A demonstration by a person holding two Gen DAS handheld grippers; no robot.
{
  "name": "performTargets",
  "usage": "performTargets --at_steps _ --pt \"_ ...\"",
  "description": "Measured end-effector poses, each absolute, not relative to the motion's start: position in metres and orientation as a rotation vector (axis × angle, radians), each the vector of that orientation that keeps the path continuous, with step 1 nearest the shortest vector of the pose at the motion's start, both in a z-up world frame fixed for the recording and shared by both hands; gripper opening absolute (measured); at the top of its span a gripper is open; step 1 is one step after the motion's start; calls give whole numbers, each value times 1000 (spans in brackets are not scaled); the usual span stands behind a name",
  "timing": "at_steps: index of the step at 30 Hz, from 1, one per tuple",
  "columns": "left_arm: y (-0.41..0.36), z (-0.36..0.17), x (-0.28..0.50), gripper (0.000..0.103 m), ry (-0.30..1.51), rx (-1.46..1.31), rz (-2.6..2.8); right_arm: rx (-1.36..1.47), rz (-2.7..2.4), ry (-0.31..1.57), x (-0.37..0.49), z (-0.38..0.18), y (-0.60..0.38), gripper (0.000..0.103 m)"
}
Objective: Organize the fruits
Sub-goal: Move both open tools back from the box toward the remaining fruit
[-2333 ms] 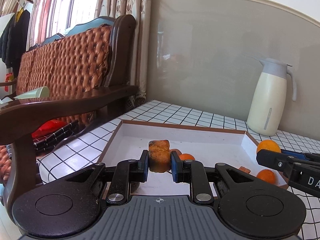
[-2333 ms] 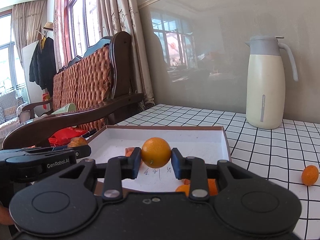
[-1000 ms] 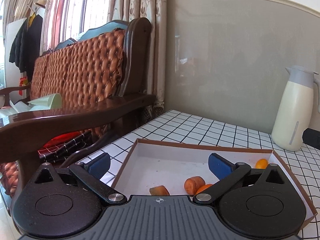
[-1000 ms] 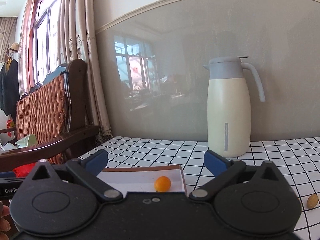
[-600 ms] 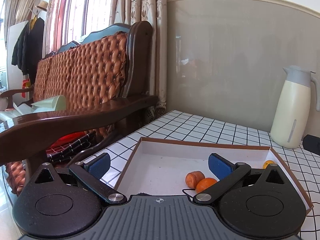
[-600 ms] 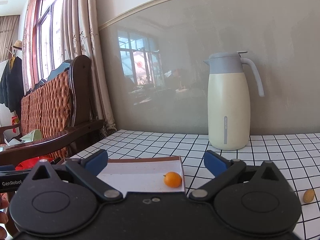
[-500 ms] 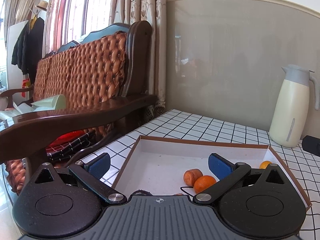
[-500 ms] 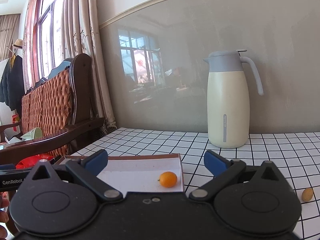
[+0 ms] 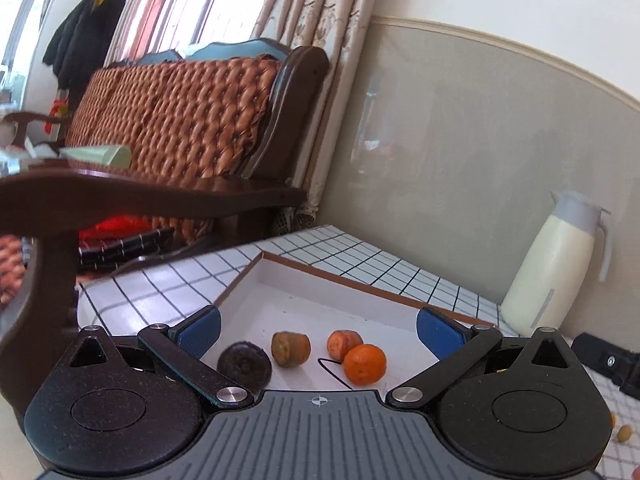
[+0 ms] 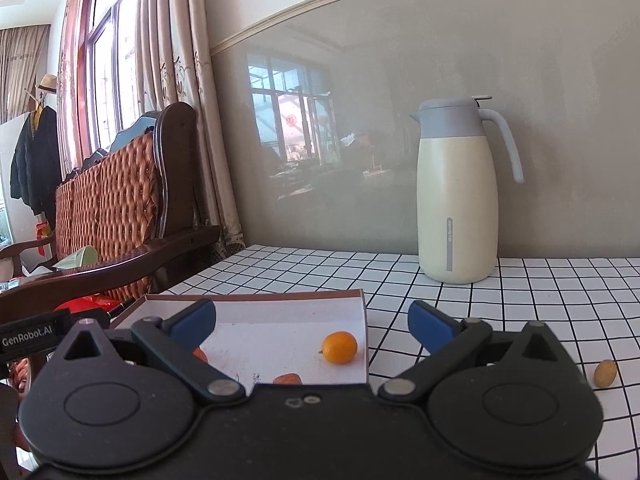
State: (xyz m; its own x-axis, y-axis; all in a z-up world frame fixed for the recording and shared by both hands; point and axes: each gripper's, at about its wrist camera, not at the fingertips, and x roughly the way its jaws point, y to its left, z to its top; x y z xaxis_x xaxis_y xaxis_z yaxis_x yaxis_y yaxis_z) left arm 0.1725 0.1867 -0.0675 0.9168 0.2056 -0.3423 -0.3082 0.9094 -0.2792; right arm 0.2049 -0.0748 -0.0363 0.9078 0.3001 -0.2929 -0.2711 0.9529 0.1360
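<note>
Blue-padded left gripper (image 9: 318, 330) spread wide, nothing held; right gripper (image 10: 312, 322) likewise spread wide and empty. Landmark: white cardboard tray (image 9: 320, 292) with brown rim on the checked table (image 10: 520, 292).

Inside the tray, just beyond the left gripper and between its pads: dark round fruit (image 9: 244, 366) nearest, brown-green chunk (image 9: 291, 349) beside it, orange chunk (image 9: 344, 345) touching a small orange (image 9: 365, 364).

Right wrist view: kumquat (image 10: 339, 347) near the tray's right wall, ahead of the open pads; orange piece (image 10: 287, 379) closer in.

Outside the tray, to its right: yellowish fruit (image 10: 605, 373) on the table. Beyond the tray: cream thermos jug (image 10: 456, 200) against the grey wall.
</note>
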Motion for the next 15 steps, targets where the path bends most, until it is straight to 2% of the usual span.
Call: performTargets --at_steps 3,7,10,15 --pt "186 -74 182 103 432 -347 245 78 298 322 200 -37 -74 97" --pt "167 -75 188 103 504 -184 257 60 303 321 196 -35 -73 97" --pt "145 -69 190 103 513 -51 315 63 303 328 195 -36 -74 97" --pt "136 -59 184 103 508 -101 201 63 300 329 194 -35 -77 97"
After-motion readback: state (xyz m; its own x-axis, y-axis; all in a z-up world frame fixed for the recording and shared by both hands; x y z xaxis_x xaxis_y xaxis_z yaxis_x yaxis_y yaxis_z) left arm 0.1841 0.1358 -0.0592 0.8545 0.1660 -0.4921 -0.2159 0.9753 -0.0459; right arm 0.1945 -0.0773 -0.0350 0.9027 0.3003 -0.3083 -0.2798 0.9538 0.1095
